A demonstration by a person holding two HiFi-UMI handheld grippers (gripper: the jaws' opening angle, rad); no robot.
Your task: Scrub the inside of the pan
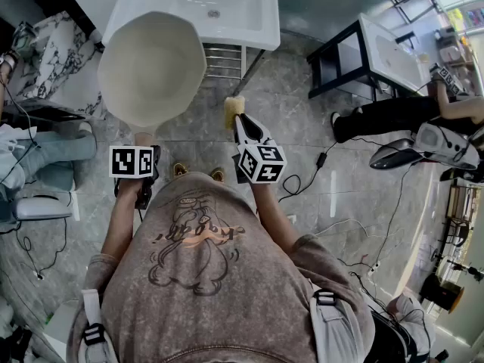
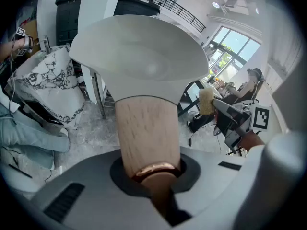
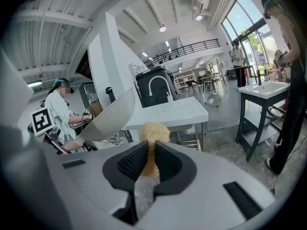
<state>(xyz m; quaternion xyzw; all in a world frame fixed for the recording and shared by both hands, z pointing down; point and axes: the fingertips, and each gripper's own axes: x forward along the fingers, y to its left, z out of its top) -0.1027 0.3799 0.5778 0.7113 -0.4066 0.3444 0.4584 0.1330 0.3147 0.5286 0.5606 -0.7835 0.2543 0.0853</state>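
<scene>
Left gripper (image 1: pixel 144 146) clamped on pan (image 1: pixel 151 66) handle (image 2: pixel 146 128) — right gripper (image 1: pixel 240 121) pinches sponge (image 1: pixel 233 107) near rim

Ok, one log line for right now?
left gripper: shut on pan handle | right gripper: shut on sponge | sponge: outside pan, not touching

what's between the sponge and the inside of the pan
Nothing visible. The sponge, shut in the right tongs, sits just off the right rim of the pan with only open air between. The left tongs hold the pan by its handle, its inside uncovered.
</scene>
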